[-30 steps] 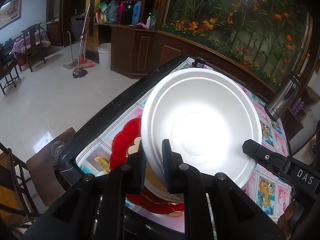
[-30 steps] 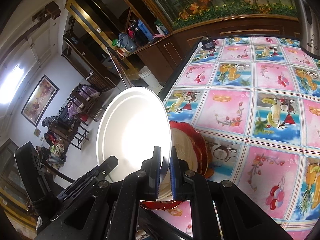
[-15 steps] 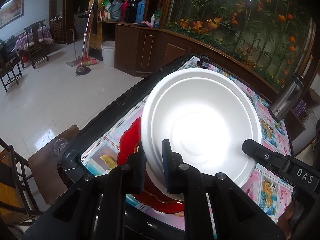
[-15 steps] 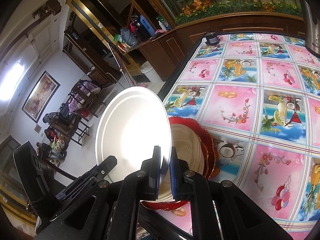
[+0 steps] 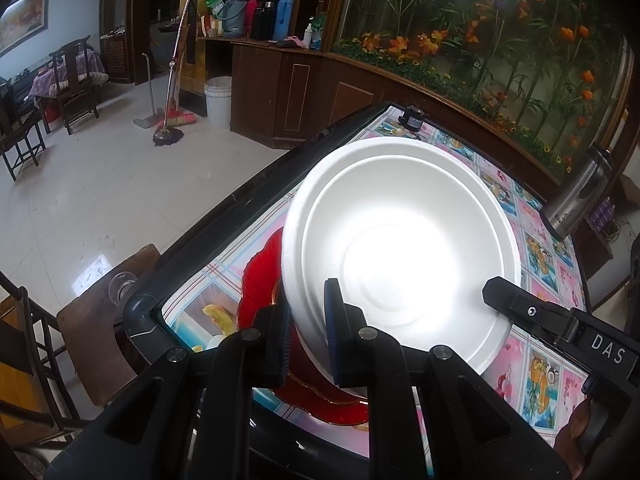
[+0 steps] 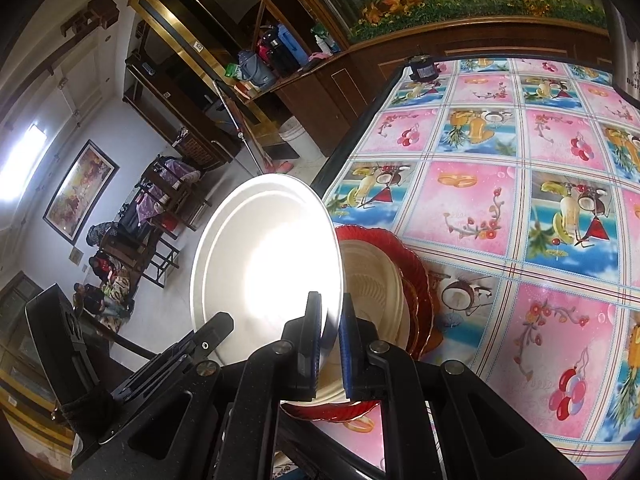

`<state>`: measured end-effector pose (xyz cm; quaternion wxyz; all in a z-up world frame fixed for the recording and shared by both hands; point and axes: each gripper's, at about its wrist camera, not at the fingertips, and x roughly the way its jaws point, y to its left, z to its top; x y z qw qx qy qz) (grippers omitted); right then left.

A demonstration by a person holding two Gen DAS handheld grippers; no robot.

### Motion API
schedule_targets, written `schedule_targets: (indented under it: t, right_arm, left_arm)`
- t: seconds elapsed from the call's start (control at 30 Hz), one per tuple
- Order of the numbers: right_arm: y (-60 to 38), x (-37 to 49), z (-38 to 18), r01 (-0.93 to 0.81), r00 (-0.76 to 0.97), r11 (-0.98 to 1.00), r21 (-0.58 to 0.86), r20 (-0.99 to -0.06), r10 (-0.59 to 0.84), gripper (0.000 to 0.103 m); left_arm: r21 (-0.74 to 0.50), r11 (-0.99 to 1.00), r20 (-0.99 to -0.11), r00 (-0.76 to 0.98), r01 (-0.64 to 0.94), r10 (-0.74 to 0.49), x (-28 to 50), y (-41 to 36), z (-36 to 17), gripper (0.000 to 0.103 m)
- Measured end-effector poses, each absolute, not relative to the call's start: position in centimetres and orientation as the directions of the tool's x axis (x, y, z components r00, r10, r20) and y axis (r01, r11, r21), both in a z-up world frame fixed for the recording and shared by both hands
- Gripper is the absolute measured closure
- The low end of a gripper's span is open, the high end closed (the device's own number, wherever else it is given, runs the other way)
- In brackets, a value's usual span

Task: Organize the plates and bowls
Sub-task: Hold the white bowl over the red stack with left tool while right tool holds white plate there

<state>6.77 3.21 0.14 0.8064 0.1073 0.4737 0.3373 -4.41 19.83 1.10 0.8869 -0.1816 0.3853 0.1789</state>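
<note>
A white foam plate [image 5: 400, 240] is held tilted above the table, and it also shows in the right wrist view [image 6: 264, 260]. My left gripper [image 5: 306, 320] is shut on its near rim. My right gripper [image 6: 330, 328] is shut on the opposite rim. Under the plate, a red scalloped plate [image 6: 416, 276] lies near the table's corner with a cream ribbed plate [image 6: 372, 280] stacked on it. The red plate also shows in the left wrist view [image 5: 256, 280], mostly hidden by the white plate.
The table has a pink and blue fruit-print cloth [image 6: 500, 200] and a dark raised edge [image 5: 248, 200]. A steel flask [image 5: 580, 196] stands at the right side. A small dark jar [image 6: 424, 68] sits at the far corner. A wooden chair [image 5: 100, 320] stands beside the table.
Both grippers have lifted the white plate a little higher and back over the stack. More of the red and cream plates shows. The grips are unchanged.
</note>
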Motion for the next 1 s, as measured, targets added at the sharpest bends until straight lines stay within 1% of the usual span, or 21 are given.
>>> schedule_targets:
  t: [1.0]
  right_arm:
    - [3.59, 6.61, -0.28, -0.444, 0.320, 0.748, 0.493, -0.693, 0.646, 0.095]
  left_arm:
    - [-0.184, 0.867, -0.752, 0.635, -0.462, 0.178, -4.35, 20.09, 0.81, 0.090]
